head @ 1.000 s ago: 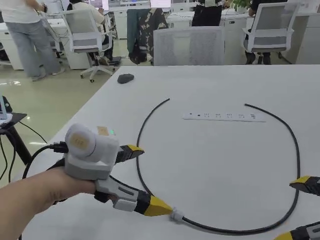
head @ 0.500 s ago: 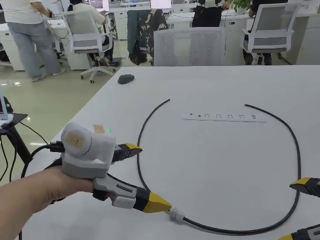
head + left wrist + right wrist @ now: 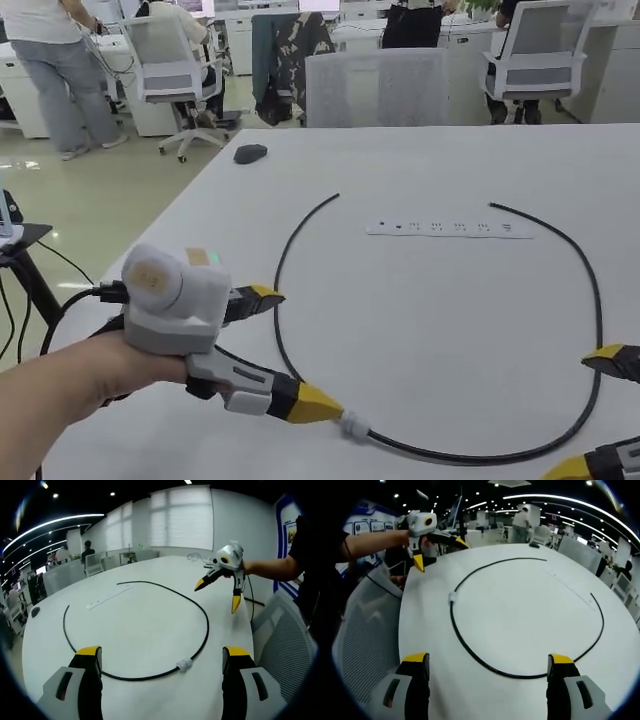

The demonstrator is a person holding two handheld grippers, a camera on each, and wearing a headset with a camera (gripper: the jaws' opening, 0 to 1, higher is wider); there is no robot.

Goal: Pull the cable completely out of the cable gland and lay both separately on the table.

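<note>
A long black cable lies in a wide loop on the white table. Near the front edge a small white cable gland sits on the cable. My left gripper is open at the lower left, and its lower jaw tip is just left of the gland without gripping it. In the left gripper view the gland lies on the cable between my jaws. My right gripper is open at the lower right, beside the cable's curve. The right gripper view has the gland further out on the table.
A flat white power strip lies inside the loop's far side. A dark mouse sits near the far left table edge. Office chairs and people stand beyond the table. The table's left edge runs close to my left hand.
The head view has shifted slightly. Both grippers stay open in nearly the same places, and the cable and gland have not moved.
</note>
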